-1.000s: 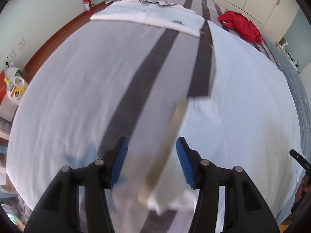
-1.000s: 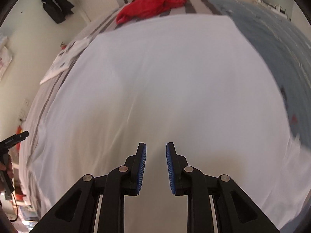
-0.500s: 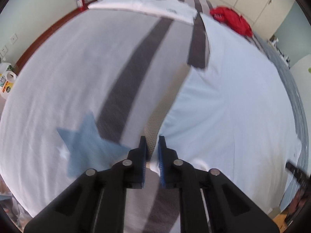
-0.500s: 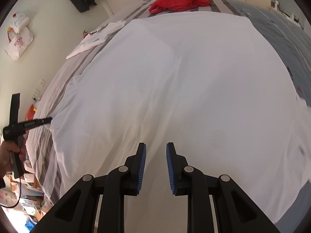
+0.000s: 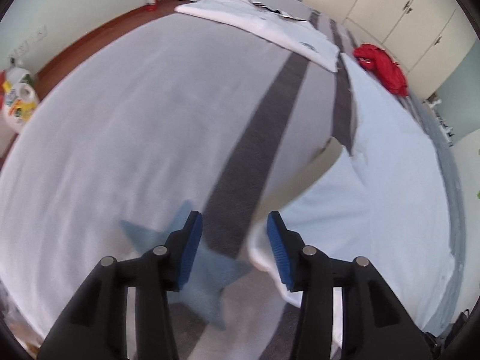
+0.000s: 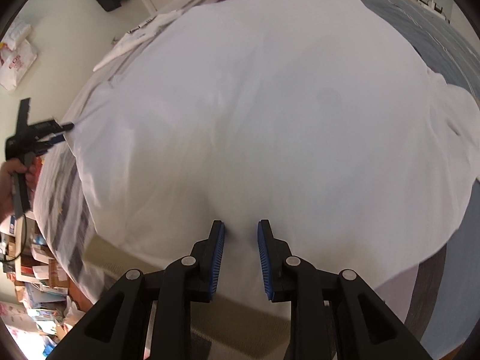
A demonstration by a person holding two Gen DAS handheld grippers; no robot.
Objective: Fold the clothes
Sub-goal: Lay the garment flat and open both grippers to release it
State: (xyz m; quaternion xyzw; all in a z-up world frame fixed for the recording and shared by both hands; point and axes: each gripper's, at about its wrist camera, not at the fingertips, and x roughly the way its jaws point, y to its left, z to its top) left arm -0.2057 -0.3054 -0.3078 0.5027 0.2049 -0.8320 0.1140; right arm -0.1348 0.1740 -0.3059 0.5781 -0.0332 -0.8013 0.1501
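Left tongs point(image 5: 234, 252) reopened, shirt point(image 5: 375, 210) beside

The bed cover point(image 5: 126, 126) is pale grey with dark grey stripes and a blue star point(image 5: 192, 270). The spread garment point(image 6: 270, 114) is white with a beige band point(image 5: 303, 177). A red garment point(image 5: 381, 66) lies farther off.

shirt point(image 6: 270, 105) spread on bed point(image 5: 120, 135), perhaps folded shirt point(image 5: 261, 24) behind
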